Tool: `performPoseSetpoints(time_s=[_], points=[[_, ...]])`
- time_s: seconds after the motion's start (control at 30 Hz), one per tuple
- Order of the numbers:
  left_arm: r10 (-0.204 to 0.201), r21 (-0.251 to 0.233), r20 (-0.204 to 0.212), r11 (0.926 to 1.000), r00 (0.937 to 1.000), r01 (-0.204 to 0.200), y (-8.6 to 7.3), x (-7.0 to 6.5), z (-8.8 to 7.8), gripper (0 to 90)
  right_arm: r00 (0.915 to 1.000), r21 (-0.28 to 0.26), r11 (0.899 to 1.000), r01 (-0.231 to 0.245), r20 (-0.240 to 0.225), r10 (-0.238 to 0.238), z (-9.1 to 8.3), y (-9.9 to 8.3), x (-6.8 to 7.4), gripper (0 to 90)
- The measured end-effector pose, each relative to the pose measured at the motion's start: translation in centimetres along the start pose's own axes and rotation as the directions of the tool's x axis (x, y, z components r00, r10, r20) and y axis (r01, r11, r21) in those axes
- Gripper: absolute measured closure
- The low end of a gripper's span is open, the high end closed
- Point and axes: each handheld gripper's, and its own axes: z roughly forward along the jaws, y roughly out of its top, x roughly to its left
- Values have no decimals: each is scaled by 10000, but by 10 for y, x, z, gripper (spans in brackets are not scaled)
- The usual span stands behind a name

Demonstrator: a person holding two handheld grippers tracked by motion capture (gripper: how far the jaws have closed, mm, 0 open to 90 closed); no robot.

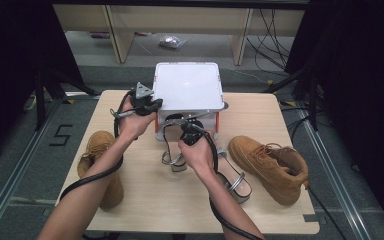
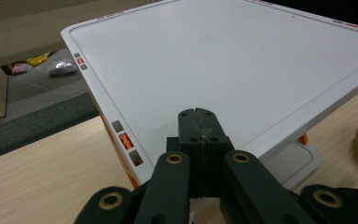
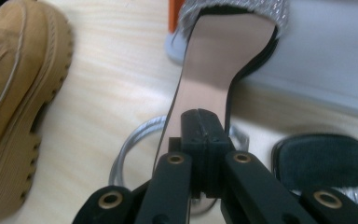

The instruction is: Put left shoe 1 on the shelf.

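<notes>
In the high view, the person's forearms come in from the bottom edge, and nearest of all is the right hand, whose right gripper sits over a silver strappy sandal at the middle of the bench. The sandal's long axis runs away from the person toward the white box, its ankle strap looping toward the person. Its mate, a second sandal, lies just right of the forearm. The left gripper hangs at the box's left corner, farther from the shoe, so the right hand is judged the one to move it. Tan boots flank the work, one on each side.

In the left gripper view, the jaws of the left gripper are pressed together on nothing, poised over the flat lid of the box.

In the right gripper view, the right gripper has its jaws pressed together, seemingly pinching the sandal's edge. The pinkish insole stretches straight ahead from the tips toward the glittered front band beside the box, so a lift would carry the shoe lengthwise.
</notes>
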Motion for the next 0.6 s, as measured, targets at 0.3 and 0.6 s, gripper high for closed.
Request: performPoseSetpoints(time_s=[0.3, 0.6], points=[[8, 2, -1, 10000, 10000, -8, 0, 0, 0, 898, 9991, 543, 9976, 424, -109, -419, -9, -25, 5, 900], [23, 16, -12, 10000, 10000, -23, 0, 0, 0, 899, 9991, 423, 9984, 369, -214, -360, -18, -43, 0, 900]])
